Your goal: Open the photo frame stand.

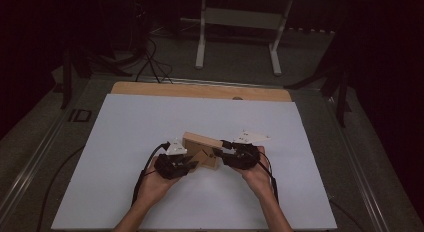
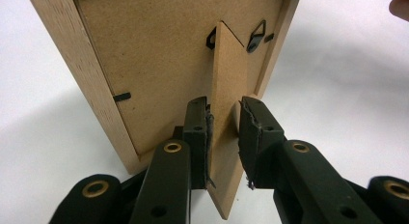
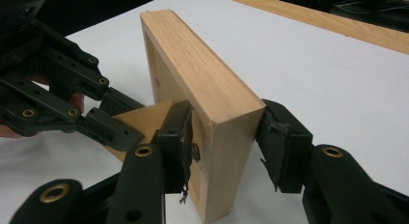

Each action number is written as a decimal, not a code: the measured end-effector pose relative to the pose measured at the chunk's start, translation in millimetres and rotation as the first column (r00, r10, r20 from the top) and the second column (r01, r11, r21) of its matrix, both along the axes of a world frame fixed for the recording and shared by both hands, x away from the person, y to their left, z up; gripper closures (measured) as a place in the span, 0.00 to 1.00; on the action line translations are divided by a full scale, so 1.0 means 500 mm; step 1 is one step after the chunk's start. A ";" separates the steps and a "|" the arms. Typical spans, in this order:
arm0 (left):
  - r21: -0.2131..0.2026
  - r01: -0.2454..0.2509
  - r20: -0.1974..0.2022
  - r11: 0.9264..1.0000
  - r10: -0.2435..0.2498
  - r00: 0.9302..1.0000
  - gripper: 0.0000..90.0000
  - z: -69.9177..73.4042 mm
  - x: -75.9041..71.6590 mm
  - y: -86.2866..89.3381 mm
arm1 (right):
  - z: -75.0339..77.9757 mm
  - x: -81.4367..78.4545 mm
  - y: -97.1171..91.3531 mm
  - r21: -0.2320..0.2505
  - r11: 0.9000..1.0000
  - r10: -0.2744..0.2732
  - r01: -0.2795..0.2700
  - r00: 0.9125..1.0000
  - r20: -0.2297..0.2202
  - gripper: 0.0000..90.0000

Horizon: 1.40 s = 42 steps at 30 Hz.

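Observation:
A light wooden picture frame [image 1: 202,142] stands upright on the white board [image 1: 125,142], its brown fibreboard back [image 2: 159,55] turned toward the person. The fold-out stand [image 2: 226,69] is swung out from that back. My left gripper [image 2: 224,105] is at the frame's near left [image 1: 192,164], with its pads closed on the stand's lower part. From the right comes my right gripper [image 1: 220,151], and its jaws [image 3: 224,113] clamp the frame's side rail [image 3: 202,74], one pad on the back and one on the front. The left gripper [image 3: 115,118] reaches onto the stand [image 3: 144,120].
A metal hanger loop [image 2: 255,35] and small black turn clips sit on the frame's back. The bare wooden table edge [image 1: 200,90] runs behind the board. Beyond it are a white desk frame [image 1: 240,22] and floor cables [image 1: 150,62]. Open board surrounds the frame.

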<state>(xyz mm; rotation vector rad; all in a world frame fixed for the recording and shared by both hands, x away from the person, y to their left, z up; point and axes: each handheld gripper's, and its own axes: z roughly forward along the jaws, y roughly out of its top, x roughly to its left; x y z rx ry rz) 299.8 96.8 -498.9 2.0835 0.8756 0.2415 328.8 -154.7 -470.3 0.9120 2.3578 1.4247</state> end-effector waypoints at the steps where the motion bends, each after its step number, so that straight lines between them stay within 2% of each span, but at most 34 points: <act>1: 0.002 0.001 -0.001 1.000 -0.001 1.000 0.82 0.000 0.000 0.000 | 0.000 0.000 0.000 0.004 1.000 0.003 -0.003 1.000 -0.004 0.59; 2: 0.002 0.001 -0.001 1.000 -0.001 1.000 0.82 0.000 0.000 0.000 | 0.000 0.000 0.000 0.022 1.000 0.013 -0.013 1.000 -0.015 0.57; 8: 0.036 0.004 0.011 0.999 -0.004 1.000 0.82 -0.004 -0.006 -0.002 | 0.003 -0.009 0.003 0.012 0.999 0.032 -0.032 0.999 -0.011 0.57; 12: 0.067 0.004 0.038 0.998 -0.007 0.999 0.82 -0.008 -0.018 -0.007 | 0.003 -0.016 0.006 0.010 0.999 0.042 -0.042 0.999 -0.005 0.57; 22: 0.064 0.000 0.051 0.998 -0.003 0.999 0.85 -0.012 -0.030 -0.001 | 0.003 -0.038 0.010 0.012 0.998 0.058 -0.058 0.998 0.006 0.54; 28: 0.089 0.010 0.064 0.996 -0.016 0.998 0.85 -0.016 -0.038 -0.002 | 0.004 -0.050 0.013 -0.004 0.997 0.071 -0.071 0.997 0.012 0.53; 42: 0.106 0.022 0.062 0.994 -0.029 0.998 0.85 -0.023 -0.047 -0.003 | 0.001 -0.067 0.013 -0.010 0.995 0.096 -0.096 0.995 0.009 0.51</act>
